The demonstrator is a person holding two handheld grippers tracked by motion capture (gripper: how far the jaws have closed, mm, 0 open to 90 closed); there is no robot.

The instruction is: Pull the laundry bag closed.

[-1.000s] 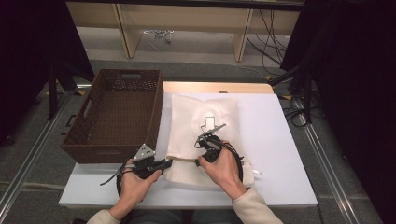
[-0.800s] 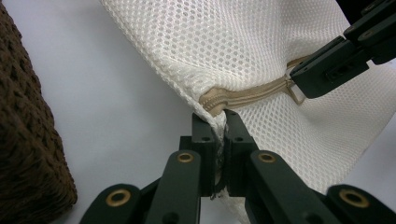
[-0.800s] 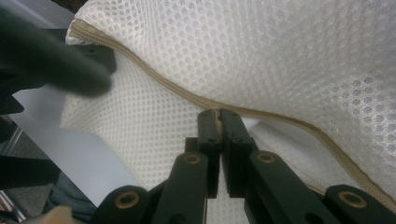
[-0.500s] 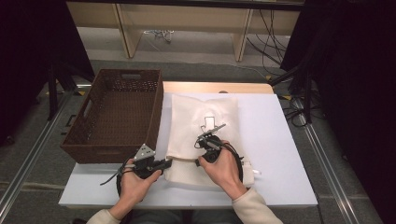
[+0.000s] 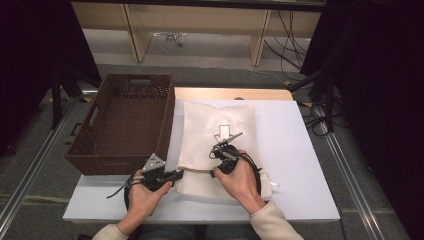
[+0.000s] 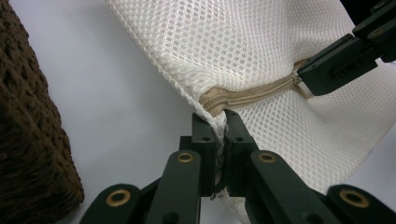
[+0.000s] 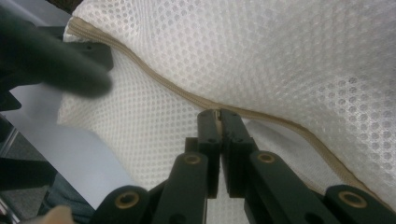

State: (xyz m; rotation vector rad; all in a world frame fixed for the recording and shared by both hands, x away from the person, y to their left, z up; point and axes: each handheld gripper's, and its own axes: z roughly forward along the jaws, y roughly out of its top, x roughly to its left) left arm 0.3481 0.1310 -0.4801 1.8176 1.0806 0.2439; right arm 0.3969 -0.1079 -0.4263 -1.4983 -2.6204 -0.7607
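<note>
Left gripper (image 5: 176, 174) at near table (image 5: 300, 200) edge, jaws clamped on the corner of the mesh bag (image 5: 220, 125), right at the zipper (image 6: 252, 94) end; left gripper view shows mesh pinched between the pads. Right gripper (image 5: 216, 152) just beyond, jaws pressed together on the zipper line midway along the bag's near seam, what looks like the zipper pull caught between the tips. Bag lies flat on the white table, centre, a small white tag on top. Brown wicker basket (image 5: 100, 150) sits left of the bag, touching its edge, open side up. Shelf legs and cables on floor behind
</note>
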